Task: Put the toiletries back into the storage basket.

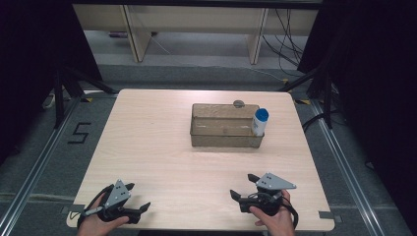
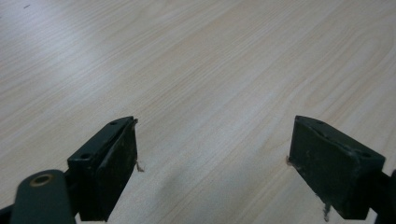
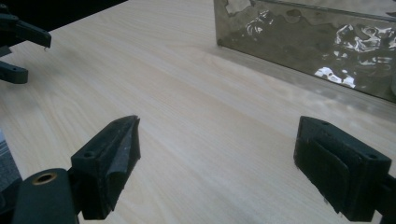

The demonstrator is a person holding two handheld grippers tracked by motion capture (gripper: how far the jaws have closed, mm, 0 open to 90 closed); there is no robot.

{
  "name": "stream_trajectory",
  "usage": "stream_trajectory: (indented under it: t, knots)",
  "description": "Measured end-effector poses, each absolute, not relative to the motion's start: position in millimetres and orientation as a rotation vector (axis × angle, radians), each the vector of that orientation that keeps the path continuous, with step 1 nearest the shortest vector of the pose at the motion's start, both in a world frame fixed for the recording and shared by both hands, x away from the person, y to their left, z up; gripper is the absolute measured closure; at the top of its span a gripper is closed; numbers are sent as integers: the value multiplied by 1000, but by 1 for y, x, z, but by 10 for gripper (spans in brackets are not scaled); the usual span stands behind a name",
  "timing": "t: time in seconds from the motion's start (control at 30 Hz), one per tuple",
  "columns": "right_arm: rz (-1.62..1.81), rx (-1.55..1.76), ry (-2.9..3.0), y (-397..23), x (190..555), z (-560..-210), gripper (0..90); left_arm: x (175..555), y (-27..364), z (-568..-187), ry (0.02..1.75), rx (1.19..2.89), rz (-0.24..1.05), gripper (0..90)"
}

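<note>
My left tongs (image 1: 139,198) and right tongs (image 1: 243,186) both sit spread apart and empty at the near edge of the pale wood-grain desk (image 1: 147,142). Nearest target: a white cylindrical plastic bottle with a blue cap (image 1: 259,122), upright in the right end of a clear rectangular plastic bin (image 1: 223,139) mid-desk, far side. Bottle is probably light, rigid, smooth, a bit slippery; I'd pinch the body just under the cap. Bin walls look thin, glossy, wavy. A small round grey object (image 1: 239,103) lies behind the bin.
</note>
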State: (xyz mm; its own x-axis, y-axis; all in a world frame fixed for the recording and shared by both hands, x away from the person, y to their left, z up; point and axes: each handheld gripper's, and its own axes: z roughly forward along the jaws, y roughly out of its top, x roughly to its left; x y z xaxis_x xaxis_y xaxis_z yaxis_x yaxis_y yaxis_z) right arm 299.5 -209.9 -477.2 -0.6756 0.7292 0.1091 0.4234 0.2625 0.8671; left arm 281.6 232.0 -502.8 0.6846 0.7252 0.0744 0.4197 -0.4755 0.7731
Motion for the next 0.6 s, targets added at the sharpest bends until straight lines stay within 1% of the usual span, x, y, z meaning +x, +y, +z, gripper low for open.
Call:
stream_trajectory:
  t: [0.03, 0.07, 0.13, 0.17, 0.37, 0.4, 0.6]
  knots:
    - [1385, 1129, 2241, -208, 295, -477, 156, 282, 232, -503, 874, 2133, 512, 148]
    - [1387, 1063, 2235, -209, 298, -478, 155, 282, 232, -503, 873, 2131, 515, 148]
    - [1383, 1110, 2247, -208, 294, -478, 156, 282, 232, -503, 870, 2138, 510, 148]
    - [1375, 1054, 2246, -210, 296, -479, 155, 282, 232, -503, 875, 2131, 515, 148]
    - [1356, 1117, 2270, -210, 287, -479, 156, 281, 232, -503, 881, 2134, 520, 148]
    - [1350, 1066, 2263, -211, 289, -480, 156, 281, 232, -503, 881, 2130, 509, 148]
    - [1328, 1087, 2276, -212, 284, -482, 156, 281, 232, -503, 880, 2132, 510, 148]
